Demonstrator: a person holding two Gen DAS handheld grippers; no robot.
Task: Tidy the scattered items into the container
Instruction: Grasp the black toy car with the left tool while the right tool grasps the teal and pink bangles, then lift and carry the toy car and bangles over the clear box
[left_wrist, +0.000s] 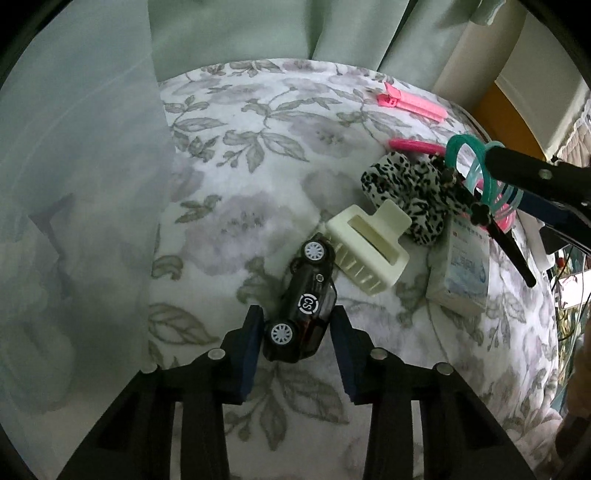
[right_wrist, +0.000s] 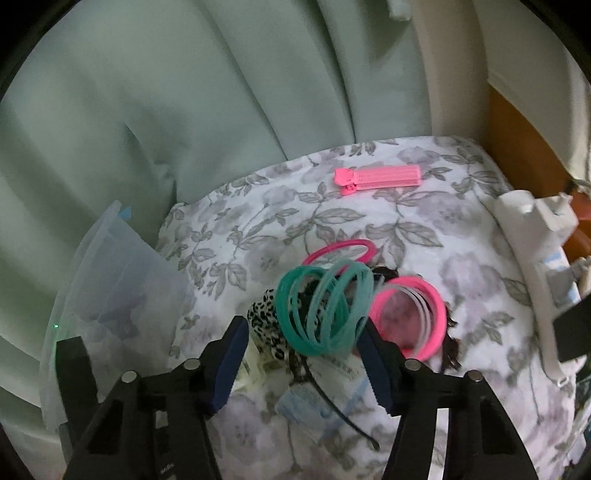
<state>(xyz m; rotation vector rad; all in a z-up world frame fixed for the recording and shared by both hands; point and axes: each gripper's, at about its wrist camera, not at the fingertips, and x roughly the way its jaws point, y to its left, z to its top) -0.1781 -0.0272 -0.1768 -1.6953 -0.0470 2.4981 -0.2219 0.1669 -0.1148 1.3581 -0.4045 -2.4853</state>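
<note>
A floral-printed cloth covers the surface, backed by pale green curtains, with a translucent plastic container at its left edge. The left gripper has its jaws apart around a black toy car, whose far end touches a cream claw clip. The right gripper is spread wide below teal hoops. A pink clip lies far back.

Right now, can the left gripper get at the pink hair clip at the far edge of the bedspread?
Probably not yet. The left gripper has the black toy car between its fingers, and the pink hair clip lies far beyond, past the cream claw clip.
</note>
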